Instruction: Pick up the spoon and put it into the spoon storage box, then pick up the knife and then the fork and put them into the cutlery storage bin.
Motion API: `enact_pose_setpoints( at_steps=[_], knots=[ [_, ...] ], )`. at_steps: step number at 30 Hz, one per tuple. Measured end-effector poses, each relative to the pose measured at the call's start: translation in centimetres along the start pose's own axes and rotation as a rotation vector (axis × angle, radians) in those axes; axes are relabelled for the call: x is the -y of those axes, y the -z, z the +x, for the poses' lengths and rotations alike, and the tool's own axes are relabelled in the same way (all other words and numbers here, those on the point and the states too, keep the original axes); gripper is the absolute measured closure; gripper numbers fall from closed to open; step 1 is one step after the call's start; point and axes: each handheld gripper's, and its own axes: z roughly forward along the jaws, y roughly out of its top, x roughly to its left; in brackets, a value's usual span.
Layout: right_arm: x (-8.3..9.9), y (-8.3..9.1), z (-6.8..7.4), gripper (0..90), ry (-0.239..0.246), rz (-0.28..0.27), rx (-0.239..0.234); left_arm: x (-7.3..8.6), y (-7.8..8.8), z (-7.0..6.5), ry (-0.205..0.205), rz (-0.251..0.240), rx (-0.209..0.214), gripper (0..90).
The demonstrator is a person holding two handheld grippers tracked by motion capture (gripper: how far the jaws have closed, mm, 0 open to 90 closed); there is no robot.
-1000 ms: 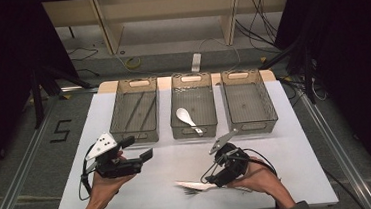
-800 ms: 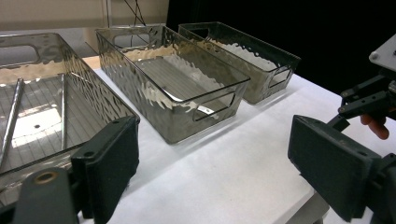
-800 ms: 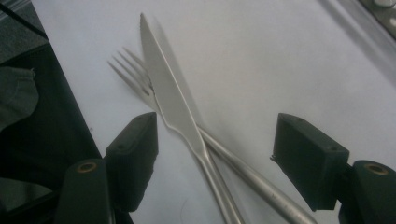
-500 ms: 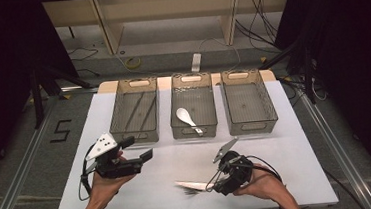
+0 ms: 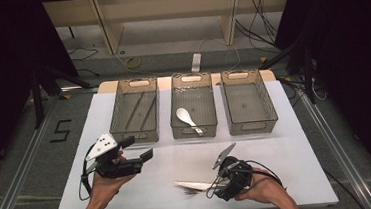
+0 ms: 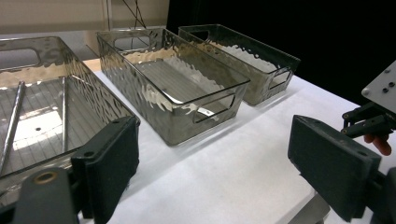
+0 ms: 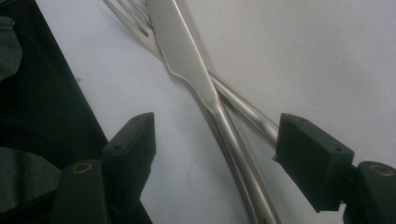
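In the high view, the right gripper [image 5: 214,186] sits low over the white table [image 5: 287,146] near its front edge, jaws spread and pointing toward the left of that picture; the knife [image 5: 192,185] and fork [image 5: 196,190] lie flat on the table just ahead of the jaw tips, with their handles reaching back toward them. The left gripper [image 5: 138,148] is held above the table, well apart from the cutlery, jaws spread and empty, aimed toward the three clear bins; the middle bin [image 5: 196,128] holds a white spoon [image 5: 186,118]. In the left gripper view, the two black pads [image 6: 114,161] stand wide apart with nothing between them; the bins lie beyond the pads. In the right gripper view, the pads [image 7: 133,144] are spread wide. The knife [image 7: 187,60] crosses over the fork [image 7: 135,25], and both handles run down through the gap between the pads. Neither pad visibly presses a handle.
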Motion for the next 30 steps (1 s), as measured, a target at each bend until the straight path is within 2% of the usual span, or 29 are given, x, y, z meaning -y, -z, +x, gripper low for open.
enact_pose_setpoints(
  at_steps=[12, 23, 30],
  knots=[
    [0.27, -0.3, 0.16, 37.9, 0.011, 0.042, 0.005, -0.02, 0.09, 0.02, -0.003, -0.007, 0.0, 15.7],
    [0.05, -0.7, 0.26, 41.8, 0.022, 0.053, -0.006, 0.0, 0.13, 0.05, 0.002, -0.012, -0.003, 15.7],
    [0.2, -0.86, 0.0, 46.3, 0.025, 0.06, 0.003, -0.03, 0.08, 0.07, -0.001, -0.009, -0.002, 15.7]
  ],
)
